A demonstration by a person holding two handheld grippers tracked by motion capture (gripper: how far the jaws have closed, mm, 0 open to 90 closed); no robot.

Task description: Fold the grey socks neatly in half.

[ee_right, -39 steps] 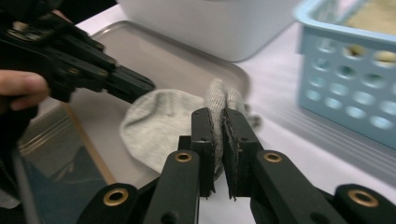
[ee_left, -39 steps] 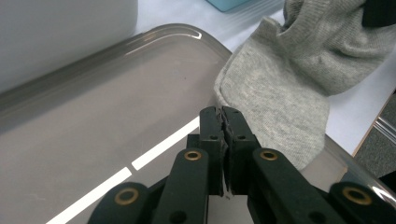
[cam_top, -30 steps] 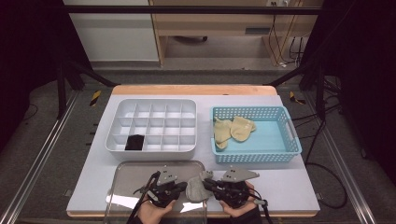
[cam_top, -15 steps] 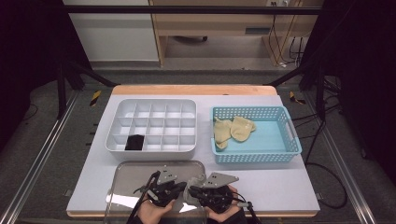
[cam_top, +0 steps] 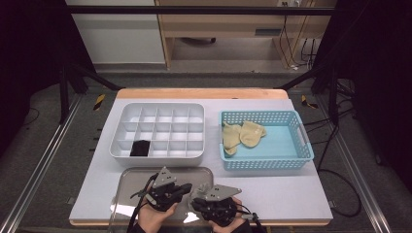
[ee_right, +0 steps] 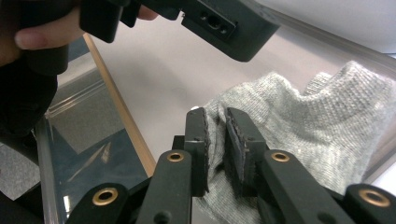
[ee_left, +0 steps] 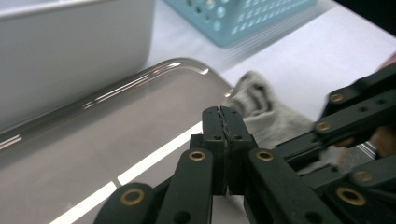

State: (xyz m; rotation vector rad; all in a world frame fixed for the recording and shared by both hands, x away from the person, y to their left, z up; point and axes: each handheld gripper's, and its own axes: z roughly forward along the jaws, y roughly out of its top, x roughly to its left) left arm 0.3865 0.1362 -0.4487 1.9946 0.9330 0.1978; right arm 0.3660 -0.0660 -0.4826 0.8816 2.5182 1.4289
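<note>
Two hand-held grippers are working at the near edge of the table, over a shallow metal tray; the left gripper is hanging above the tray floor with its jaws pressed flat together and nothing between them; the right gripper is pointing at a grey knitted sock, its jaws having just been opening, and a fold of the knit is lying in the narrow gap between the pads; whether the pads are still pressing on the cloth cannot be told. The sock is lying on the right-hand part of the tray, bunched, reaching its rim. Beyond the tray a white compartment box is standing with one dark item in a front cell; to its right a blue basket is holding yellow socks.
</note>
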